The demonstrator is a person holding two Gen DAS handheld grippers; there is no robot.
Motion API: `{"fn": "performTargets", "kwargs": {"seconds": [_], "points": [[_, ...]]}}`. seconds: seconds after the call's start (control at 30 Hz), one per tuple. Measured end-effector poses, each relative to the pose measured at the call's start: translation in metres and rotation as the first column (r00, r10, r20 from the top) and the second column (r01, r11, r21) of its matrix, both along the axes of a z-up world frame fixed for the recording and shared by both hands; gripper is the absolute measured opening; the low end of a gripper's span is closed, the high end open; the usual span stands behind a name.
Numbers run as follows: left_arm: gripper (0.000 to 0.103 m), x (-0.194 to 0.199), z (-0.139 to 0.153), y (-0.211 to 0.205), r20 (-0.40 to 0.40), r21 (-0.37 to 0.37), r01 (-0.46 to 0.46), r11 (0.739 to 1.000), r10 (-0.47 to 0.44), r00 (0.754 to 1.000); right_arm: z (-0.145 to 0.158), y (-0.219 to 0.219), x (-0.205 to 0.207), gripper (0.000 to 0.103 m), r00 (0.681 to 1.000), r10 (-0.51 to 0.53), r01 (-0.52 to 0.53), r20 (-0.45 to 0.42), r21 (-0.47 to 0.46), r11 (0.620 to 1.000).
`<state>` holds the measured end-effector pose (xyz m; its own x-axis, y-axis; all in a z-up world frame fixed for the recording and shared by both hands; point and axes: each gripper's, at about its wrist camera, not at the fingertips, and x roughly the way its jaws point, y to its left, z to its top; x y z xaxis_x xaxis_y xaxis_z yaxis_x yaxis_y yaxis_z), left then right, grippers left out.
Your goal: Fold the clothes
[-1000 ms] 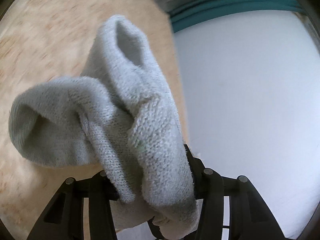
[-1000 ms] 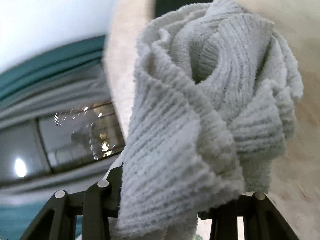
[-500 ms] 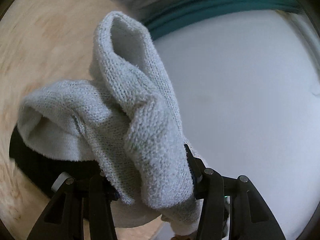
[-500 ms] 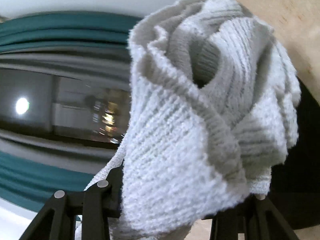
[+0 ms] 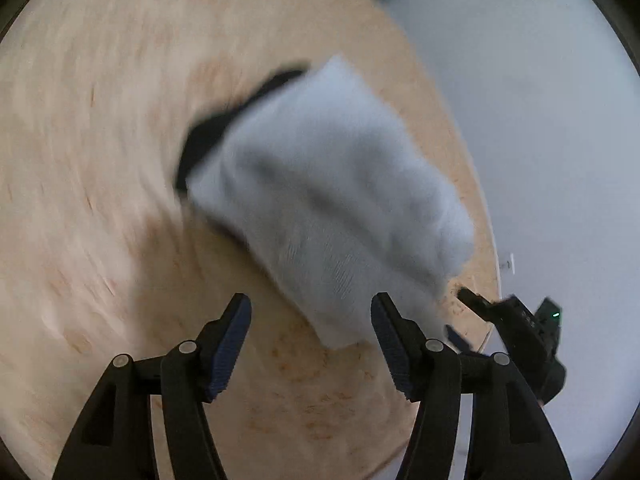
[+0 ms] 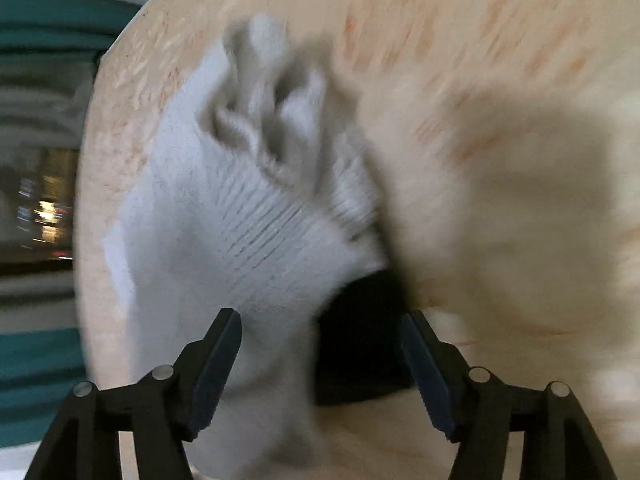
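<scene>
A light grey knitted garment (image 5: pixel 332 200) lies bunched on the pale wooden table (image 5: pixel 100 160), partly over a black piece of cloth (image 5: pixel 224 132). My left gripper (image 5: pixel 311 334) is open just short of its near edge, holding nothing. In the right wrist view the same grey knit (image 6: pixel 248 216) lies ahead with the black cloth (image 6: pixel 360 332) beside it. My right gripper (image 6: pixel 320 350) is open and empty, fingers either side of the knit's near end. Both views are motion blurred.
The table's edge (image 5: pixel 476 208) runs close on the right of the garment, with white floor or wall (image 5: pixel 540 120) beyond. The other gripper (image 5: pixel 520 332) shows at that edge. Teal and grey furnishings (image 6: pixel 36 160) lie past the table's left edge.
Both grippers were shut on the grey knit and held it in the air. Now both are open and the knit lies on the table over the black cloth.
</scene>
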<state>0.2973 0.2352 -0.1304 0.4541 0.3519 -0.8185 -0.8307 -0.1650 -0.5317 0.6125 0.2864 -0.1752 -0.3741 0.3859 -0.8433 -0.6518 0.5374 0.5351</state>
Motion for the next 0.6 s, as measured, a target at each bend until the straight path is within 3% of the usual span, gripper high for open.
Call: {"fn": "performTargets", "kwargs": {"seconds": [0.03,0.07,0.13,0.23,0.27,0.37,0.4,0.43,0.47,0.5,0.6], "points": [[0.064,-0.038,0.013,0.006,-0.008,0.043,0.029,0.999,-0.029,1.0,0.014,-0.002,0.013,0.068,0.998,0.033,-0.035,0.058,0.033,0.999],[0.069,-0.023,0.027,0.03,-0.008,0.091,0.079,0.993,-0.078,0.997,0.032,0.002,0.025,0.067,0.992,0.068,-0.076,0.11,0.067,0.995],[0.07,0.0,0.051,0.073,-0.023,0.174,0.169,0.97,-0.167,0.986,0.065,0.025,0.006,0.063,0.965,0.158,-0.188,0.209,0.133,0.973],[0.07,0.025,0.048,0.137,-0.166,0.261,0.318,0.912,-0.282,0.945,0.079,0.078,-0.028,0.049,0.924,0.255,-0.308,0.284,0.159,0.938],[0.07,0.046,0.023,0.174,-0.251,0.24,0.366,0.899,-0.307,0.918,0.07,0.087,-0.033,0.048,0.92,0.261,-0.313,0.291,0.151,0.938],[0.07,0.071,-0.062,0.187,-0.339,0.109,0.394,0.912,-0.339,0.878,0.023,0.123,-0.025,0.042,0.914,0.258,-0.298,0.313,0.087,0.951],[0.07,0.068,-0.076,0.191,-0.343,0.077,0.373,0.924,-0.327,0.88,0.013,0.133,-0.021,0.04,0.917,0.24,-0.276,0.318,0.073,0.958],[0.07,0.057,-0.09,0.193,-0.313,0.066,0.346,0.936,-0.31,0.898,0.003,0.142,-0.016,0.039,0.919,0.223,-0.254,0.324,0.058,0.965],[0.07,0.043,-0.098,0.191,-0.268,0.095,0.319,0.943,-0.284,0.921,-0.006,0.15,-0.012,0.039,0.919,0.216,-0.243,0.329,0.043,0.969],[0.07,0.036,-0.104,0.188,-0.273,0.121,0.315,0.941,-0.274,0.922,-0.014,0.153,-0.012,0.038,0.915,0.23,-0.253,0.333,0.028,0.967],[0.07,0.043,-0.11,0.173,-0.422,0.196,0.422,0.885,-0.312,0.851,-0.029,0.156,-0.012,0.036,0.899,0.263,-0.286,0.351,0.013,0.958]]}}
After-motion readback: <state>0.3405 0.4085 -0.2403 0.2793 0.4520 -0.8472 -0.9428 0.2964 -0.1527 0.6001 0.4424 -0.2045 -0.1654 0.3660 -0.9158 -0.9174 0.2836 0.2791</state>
